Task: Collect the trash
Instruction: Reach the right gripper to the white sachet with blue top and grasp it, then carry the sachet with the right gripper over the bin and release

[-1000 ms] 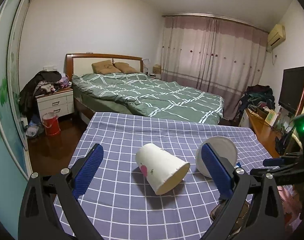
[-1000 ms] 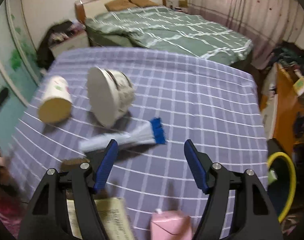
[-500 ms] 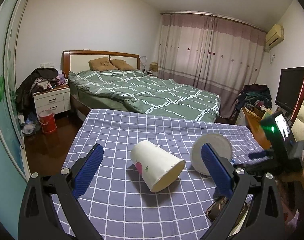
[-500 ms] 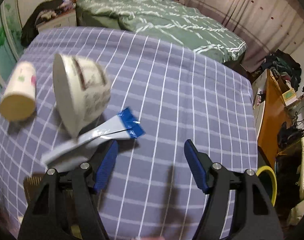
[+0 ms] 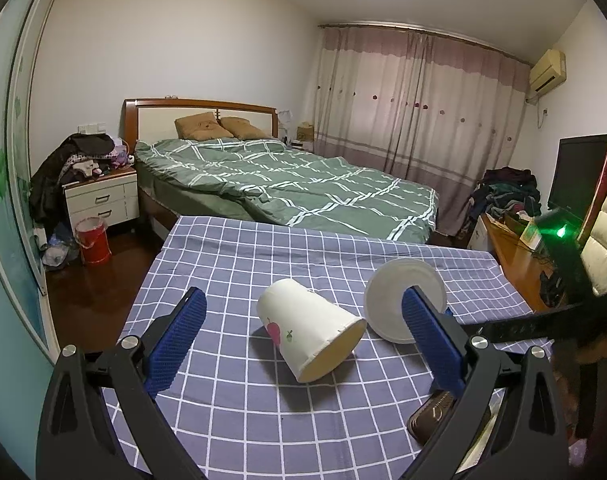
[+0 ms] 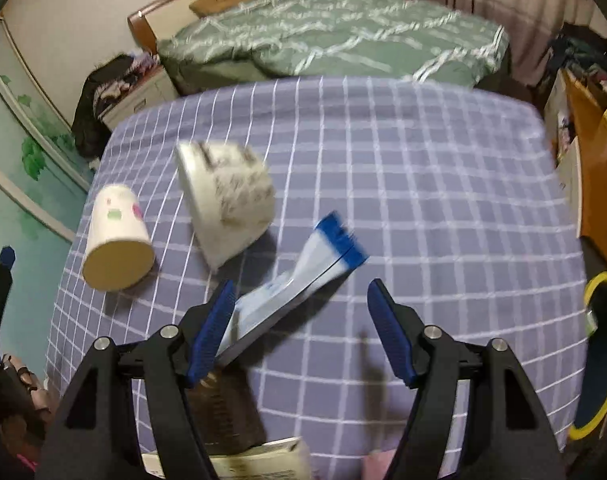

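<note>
On the checked purple tablecloth (image 5: 239, 400) pretty much all the trash is sitting loose, so I'd say collecting has barely started. Biggest is the white bowl-type tub (image 6: 227, 208) on its side, then the paper cup (image 5: 309, 338) tipped over just beside it, then the blue-ended wrapper (image 6: 303, 280). Left gripper (image 5: 303, 340) is wide open, lined up on the cup, holding nothing. Right gripper (image 6: 301, 330) is also open and empty, above the wrapper.

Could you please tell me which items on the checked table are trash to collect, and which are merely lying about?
Trash to collect:
paper cup
white bowl
blue-tipped tube
yellow-rimmed bin

Lying about:
brown case
booklet
red bucket
</note>
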Available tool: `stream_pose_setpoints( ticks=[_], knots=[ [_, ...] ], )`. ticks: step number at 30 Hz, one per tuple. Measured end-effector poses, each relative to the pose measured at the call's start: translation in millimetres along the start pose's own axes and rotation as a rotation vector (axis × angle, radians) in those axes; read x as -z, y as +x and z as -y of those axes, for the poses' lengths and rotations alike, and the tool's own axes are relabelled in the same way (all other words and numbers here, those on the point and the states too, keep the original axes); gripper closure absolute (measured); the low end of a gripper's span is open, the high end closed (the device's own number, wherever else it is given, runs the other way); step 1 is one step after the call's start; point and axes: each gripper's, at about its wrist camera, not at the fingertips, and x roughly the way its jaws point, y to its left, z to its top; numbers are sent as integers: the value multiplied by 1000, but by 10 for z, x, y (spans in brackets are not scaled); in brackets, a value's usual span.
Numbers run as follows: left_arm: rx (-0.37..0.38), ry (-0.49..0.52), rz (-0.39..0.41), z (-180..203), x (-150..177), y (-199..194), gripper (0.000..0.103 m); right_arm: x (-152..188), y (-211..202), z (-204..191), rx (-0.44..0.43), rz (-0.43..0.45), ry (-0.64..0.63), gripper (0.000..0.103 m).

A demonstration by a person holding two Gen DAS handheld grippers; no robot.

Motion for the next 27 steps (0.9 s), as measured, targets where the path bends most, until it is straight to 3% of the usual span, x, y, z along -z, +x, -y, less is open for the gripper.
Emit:
stream_pose_setpoints(
  ticks=[5,11,14,16,27],
  knots=[
    [13,-2,-3,8,-2,-15,6,61,207,-42,47,-53,15,37],
    [12,16,9,46,-6,-67,6,48,316,-105,88,-46,10,36],
    [19,13,4,49,-12,-68,6,82,320,-113,117,-40,-18,46],
    [19,15,4,55,-11,-81,6,81,311,-117,135,-37,-35,70],
    [20,21,0,75,-4,-87,6,19,-153,62,-23,54,-6,72]
  ],
)
